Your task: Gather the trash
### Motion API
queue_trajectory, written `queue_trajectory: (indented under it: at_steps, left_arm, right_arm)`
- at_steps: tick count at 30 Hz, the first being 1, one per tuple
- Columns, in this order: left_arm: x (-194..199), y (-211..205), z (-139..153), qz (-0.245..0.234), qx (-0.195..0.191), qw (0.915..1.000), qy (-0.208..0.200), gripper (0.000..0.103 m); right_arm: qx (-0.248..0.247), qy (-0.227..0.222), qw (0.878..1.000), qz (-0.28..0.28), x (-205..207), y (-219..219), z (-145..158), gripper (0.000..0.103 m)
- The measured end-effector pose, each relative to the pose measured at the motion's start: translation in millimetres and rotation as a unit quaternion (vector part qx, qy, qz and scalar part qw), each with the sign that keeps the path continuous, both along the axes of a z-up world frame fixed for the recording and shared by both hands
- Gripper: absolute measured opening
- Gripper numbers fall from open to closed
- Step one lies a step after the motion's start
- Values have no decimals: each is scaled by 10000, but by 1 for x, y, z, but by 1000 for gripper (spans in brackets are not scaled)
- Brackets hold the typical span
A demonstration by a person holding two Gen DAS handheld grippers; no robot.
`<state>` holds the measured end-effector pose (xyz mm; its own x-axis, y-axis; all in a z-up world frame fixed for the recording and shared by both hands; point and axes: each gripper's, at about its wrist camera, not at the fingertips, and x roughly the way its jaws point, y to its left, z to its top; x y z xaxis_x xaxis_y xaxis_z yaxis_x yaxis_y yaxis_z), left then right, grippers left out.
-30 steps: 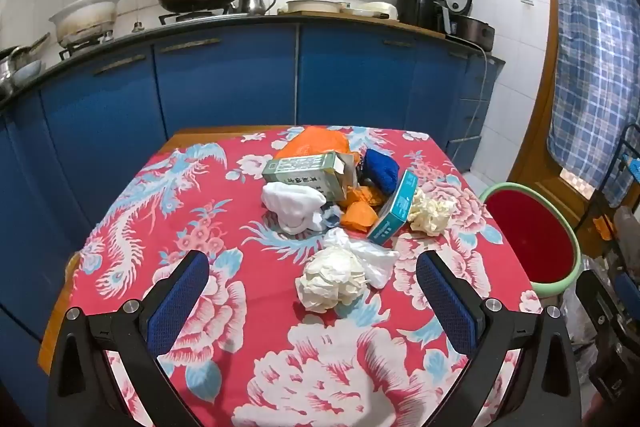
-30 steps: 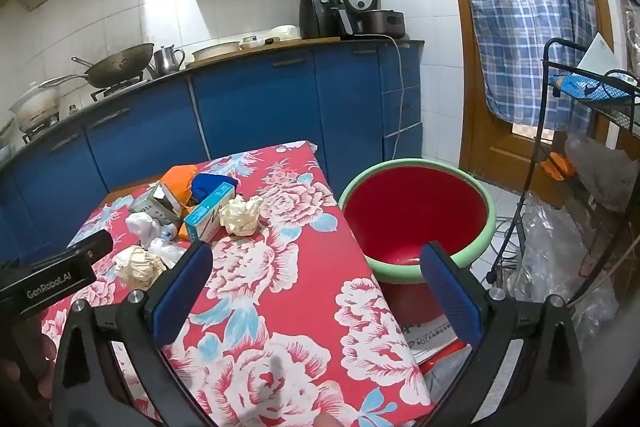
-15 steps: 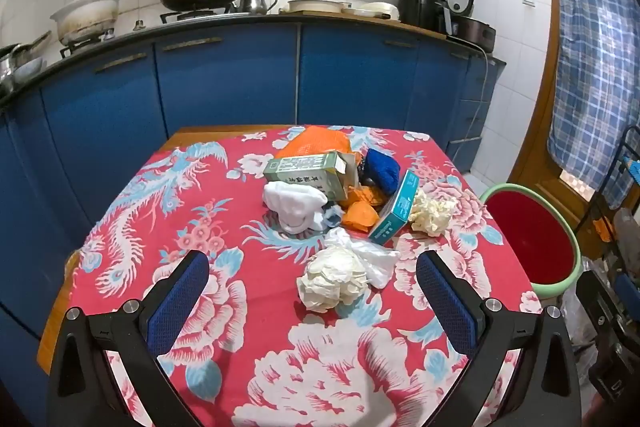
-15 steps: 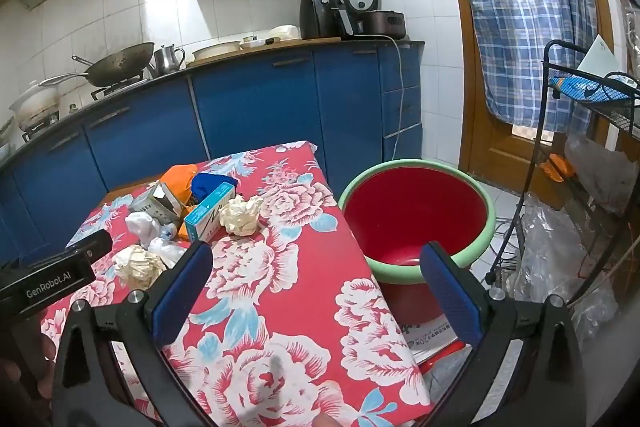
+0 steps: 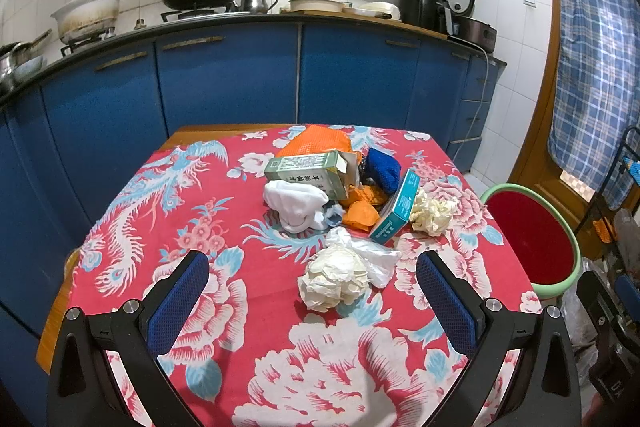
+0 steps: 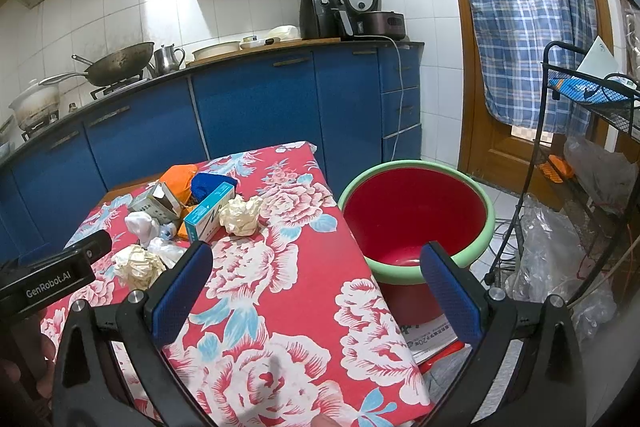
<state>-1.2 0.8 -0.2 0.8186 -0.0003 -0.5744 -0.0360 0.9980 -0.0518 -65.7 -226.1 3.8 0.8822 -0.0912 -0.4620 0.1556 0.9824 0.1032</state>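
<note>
Both the left gripper and right gripper are spread, empty. Nearest crumpled cream paper ball lies on the floral-clothed surface; straddle it squarely, pinch firmly, probably bound for the red green-rimmed basin.

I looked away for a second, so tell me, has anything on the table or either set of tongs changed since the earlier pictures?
Nothing visibly changed. The left tongs and right tongs stay open and empty, the crumpled paper ball and the rest of the trash lie where they were on the floral tablecloth, and the red basin holds its place beside the table.
</note>
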Motion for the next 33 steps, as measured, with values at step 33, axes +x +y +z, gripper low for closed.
queue_trajectory:
  at_steps: [33]
  left_arm:
    - [1,2,0,0,-16,10000,11,103]
  right_arm:
    - [10,38,10000,17,1,1,0,102]
